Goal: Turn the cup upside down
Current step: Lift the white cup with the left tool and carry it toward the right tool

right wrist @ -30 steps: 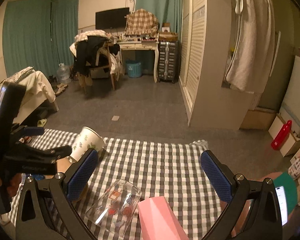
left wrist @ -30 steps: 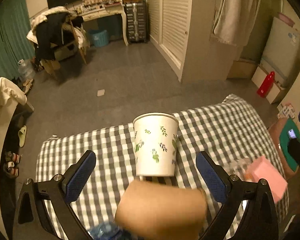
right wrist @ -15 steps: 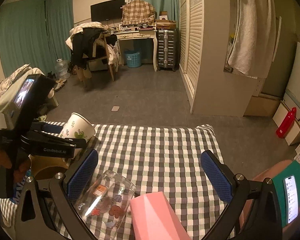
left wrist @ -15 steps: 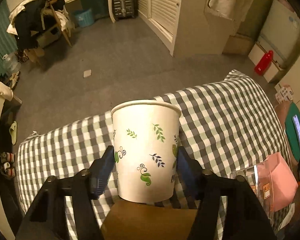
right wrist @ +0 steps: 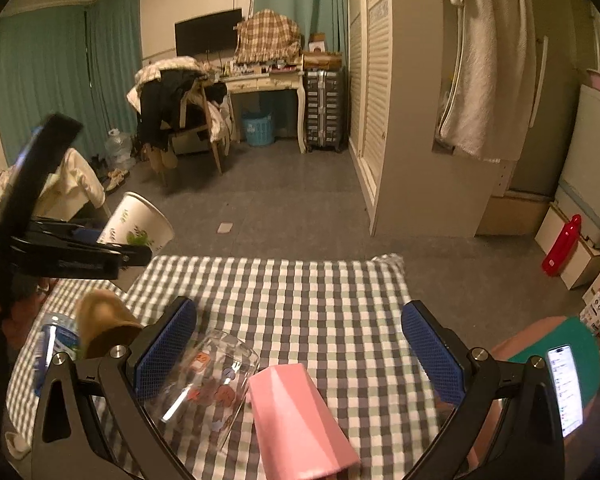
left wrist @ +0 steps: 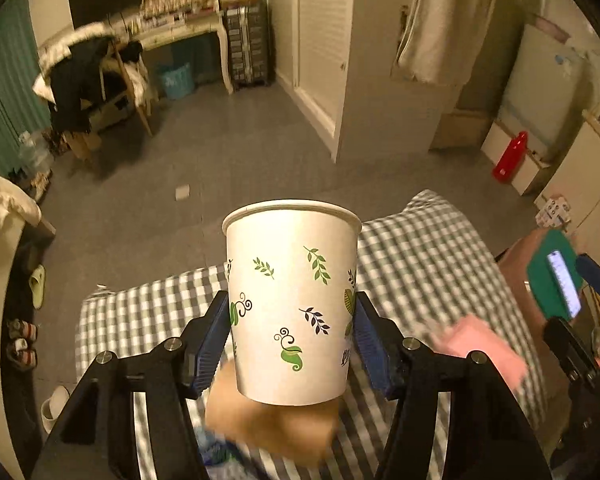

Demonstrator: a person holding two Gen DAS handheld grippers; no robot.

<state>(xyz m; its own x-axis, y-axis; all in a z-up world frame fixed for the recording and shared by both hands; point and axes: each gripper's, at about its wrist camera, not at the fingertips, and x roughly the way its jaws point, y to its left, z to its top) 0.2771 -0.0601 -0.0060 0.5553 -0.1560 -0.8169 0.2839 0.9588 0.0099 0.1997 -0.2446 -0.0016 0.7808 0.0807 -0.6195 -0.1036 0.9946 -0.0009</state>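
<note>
Paper, white and printed with small leaves, is what my left gripper (left wrist: 292, 336) is squeezing: the cup (left wrist: 291, 300) is sitting upright between the two blue pads, mouth up, its base clear of the brown object (left wrist: 272, 420) below it. In the right wrist view the same cup (right wrist: 138, 222) is showing tilted, held above the left edge of the checked cloth (right wrist: 300, 300) that is covering the worktop. The pads are pressing on the lower half of the cup wall, one on each side, and the rim is staying round so far as I can tell.

My right gripper (right wrist: 300, 348) is hanging open and holding nothing, its pads well apart above the cloth. Just in front of it a clear glass with cartoon prints (right wrist: 208, 376) is lying on its side, and a pink cup (right wrist: 300, 420) is resting just beside the glass; whether the two are touching I cannot tell.

Judging from this pose, the step in hand is the turn-over itself. To do it well I am planning to keep the squeeze light, since a paper wall is likely to buckle under a hard pinch, and to roll the wrist about the gripping line so the cup is not sliding between the pads. I am also wanting enough height above the brown object and the cloth that the rim is swinging through free air, and a bare patch of cloth away from the glass and pink cup for setting the rim down flat.
</note>
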